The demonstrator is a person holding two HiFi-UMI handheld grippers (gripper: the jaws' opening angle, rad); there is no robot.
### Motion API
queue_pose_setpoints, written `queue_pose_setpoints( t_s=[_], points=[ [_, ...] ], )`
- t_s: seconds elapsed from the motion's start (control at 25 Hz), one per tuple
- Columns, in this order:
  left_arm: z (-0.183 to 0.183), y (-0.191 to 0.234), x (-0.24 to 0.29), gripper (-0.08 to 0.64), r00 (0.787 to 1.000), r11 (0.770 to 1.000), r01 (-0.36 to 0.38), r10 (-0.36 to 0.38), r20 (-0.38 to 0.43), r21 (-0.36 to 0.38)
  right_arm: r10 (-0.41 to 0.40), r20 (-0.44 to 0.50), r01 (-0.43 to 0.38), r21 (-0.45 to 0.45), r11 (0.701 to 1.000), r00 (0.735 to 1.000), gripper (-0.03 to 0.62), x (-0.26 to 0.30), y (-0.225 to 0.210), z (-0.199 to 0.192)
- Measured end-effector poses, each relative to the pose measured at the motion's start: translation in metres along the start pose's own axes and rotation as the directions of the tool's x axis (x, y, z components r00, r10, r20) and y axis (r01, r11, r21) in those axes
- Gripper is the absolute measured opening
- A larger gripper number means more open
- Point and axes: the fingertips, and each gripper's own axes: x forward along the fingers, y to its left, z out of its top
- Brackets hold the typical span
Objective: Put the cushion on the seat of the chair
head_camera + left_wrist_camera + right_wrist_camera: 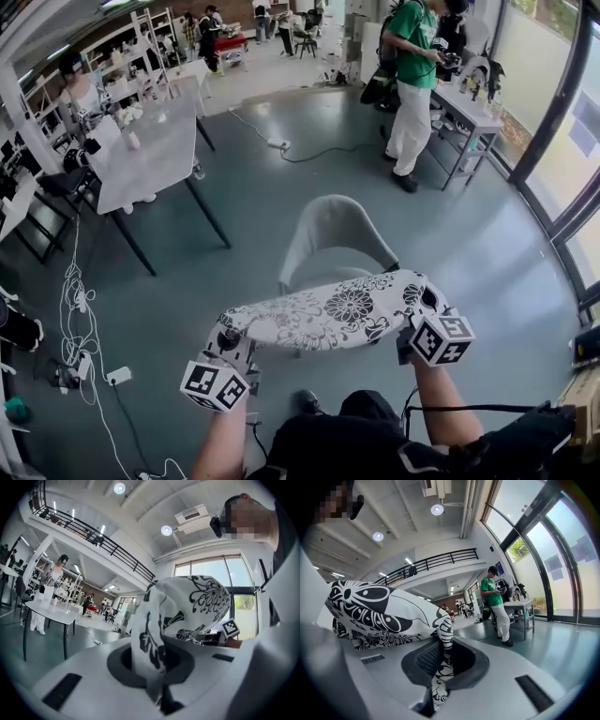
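A white cushion with black flower print [333,314] hangs in the air in front of a grey chair [335,232], hiding most of its seat. My left gripper [228,349] is shut on the cushion's left end, my right gripper [419,317] on its right end. In the left gripper view a fold of the cushion [152,644] is pinched between the jaws and the rest bulges to the right. In the right gripper view the cushion [379,613] spreads to the left, with its corner caught between the jaws.
A white table [150,155] with dark legs stands at the left, cables and a power strip [118,376] on the floor below it. A person in a green shirt [411,66] stands by a bench [469,112] at the back right. Glass walls [562,141] run along the right.
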Motion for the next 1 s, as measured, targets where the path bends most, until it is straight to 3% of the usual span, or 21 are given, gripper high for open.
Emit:
queue_pose_setpoints(
  t_s=[0.24,0.56,0.8,1.0],
  points=[
    [-0.011,0.015,0.028,0.019,0.999,1.000,0.022,-0.022,-0.041,-0.015,-0.031,-0.043,0.031,0.006,0.999,0.999,0.025,0.021,-0.014,-0.012],
    [-0.051,0.034,0.086,0.018,0.990,0.996,-0.029,0.018,-0.142,-0.080,-0.012,-0.129,0.019,0.056,0.998,0.992,0.025,0.081,-0.058,-0.037],
    [-0.100,0.046,0.115,0.020,0.967,0.990,-0.069,0.036,-0.252,-0.125,-0.017,-0.230,0.029,0.046,0.999,0.973,0.025,0.115,-0.090,-0.074],
    [-0.159,0.047,0.148,0.018,0.934,0.981,-0.100,0.034,-0.356,-0.168,-0.035,-0.330,0.053,0.047,0.997,0.943,0.025,0.137,-0.134,-0.118]
  ],
)
